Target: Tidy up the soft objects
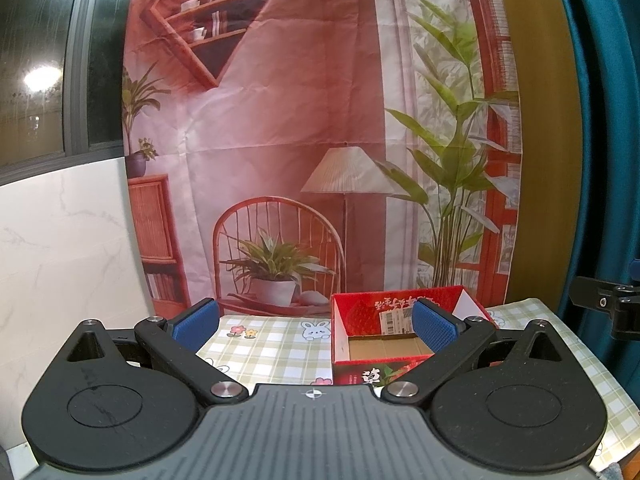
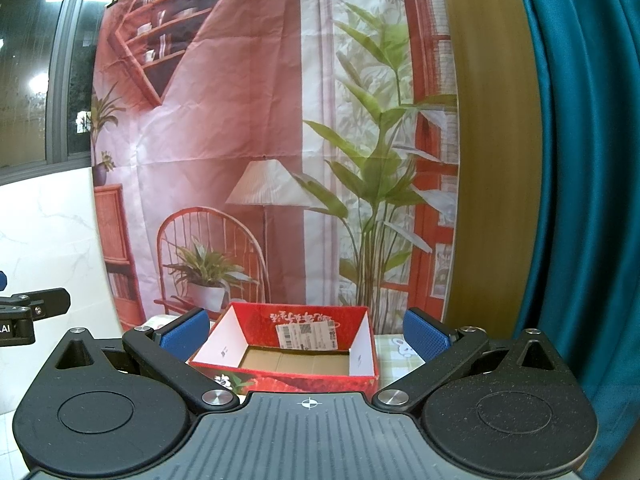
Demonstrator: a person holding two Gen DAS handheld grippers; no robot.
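Checked tablecloth [image 1: 276, 344] bears a red box [image 2: 296, 380] before a printed backdrop [image 1: 280, 120].

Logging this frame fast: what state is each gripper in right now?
Left gripper: open, holding nothing.
Right gripper: open, holding nothing; the red box sits ahead of it.

Checked tablecloth [image 1: 276, 344] (bunnies), red box [image 1: 400, 322]

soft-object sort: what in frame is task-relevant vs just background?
Task-relevant:
- red cardboard box, open, nothing visible inside
- left gripper, jaws open
- right gripper, jaws open
No soft objects in view.

Background:
- checked tablecloth
- printed backdrop
- teal curtain
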